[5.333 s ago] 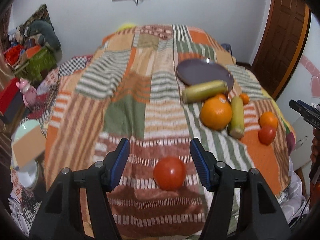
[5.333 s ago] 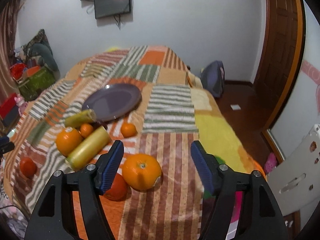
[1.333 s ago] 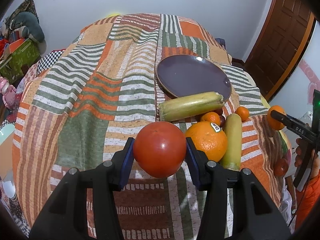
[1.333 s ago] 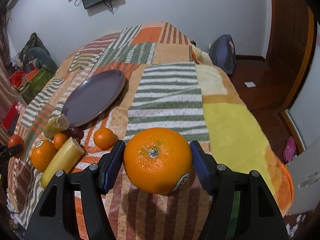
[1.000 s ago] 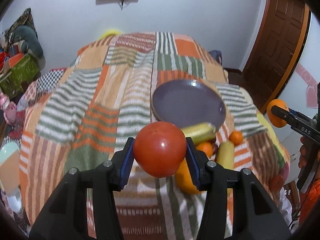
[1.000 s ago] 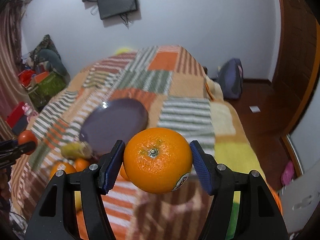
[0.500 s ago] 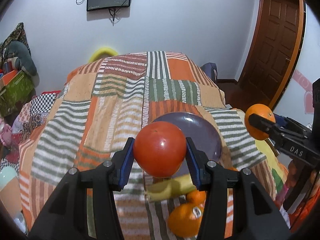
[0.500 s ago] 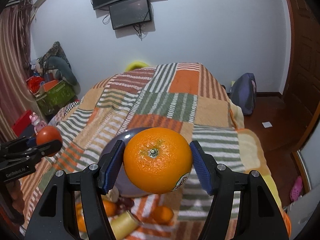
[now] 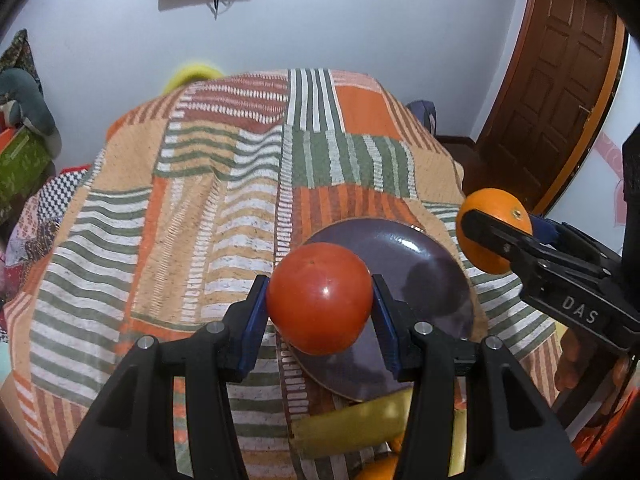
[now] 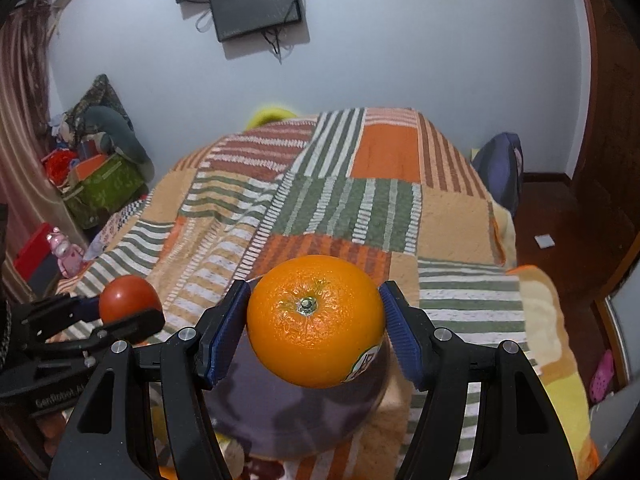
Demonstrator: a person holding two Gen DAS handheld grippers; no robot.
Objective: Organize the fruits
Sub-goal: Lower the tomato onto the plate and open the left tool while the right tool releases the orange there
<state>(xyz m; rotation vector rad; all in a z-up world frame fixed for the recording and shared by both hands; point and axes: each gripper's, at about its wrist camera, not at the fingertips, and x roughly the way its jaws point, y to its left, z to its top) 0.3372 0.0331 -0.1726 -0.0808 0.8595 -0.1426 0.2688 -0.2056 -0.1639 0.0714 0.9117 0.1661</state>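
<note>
My left gripper is shut on a red tomato, held in the air over the near left part of the purple plate. In the right wrist view the same tomato shows at the left in the left gripper. My right gripper is shut on a large orange with a sticker, above the plate. From the left wrist view that orange hangs at the plate's right edge in the right gripper. The plate is bare where it shows.
A striped patchwork blanket covers the bed. A yellow-green corn-like piece and more oranges lie just below the plate. A green box and clutter stand left of the bed, a wooden door to the right, and a bag on the floor.
Both grippers, still gripping their fruits, have moved forward over the bed to the plate. The plate has slid down in both views, and the loose fruit has dropped toward the bottom edge.
</note>
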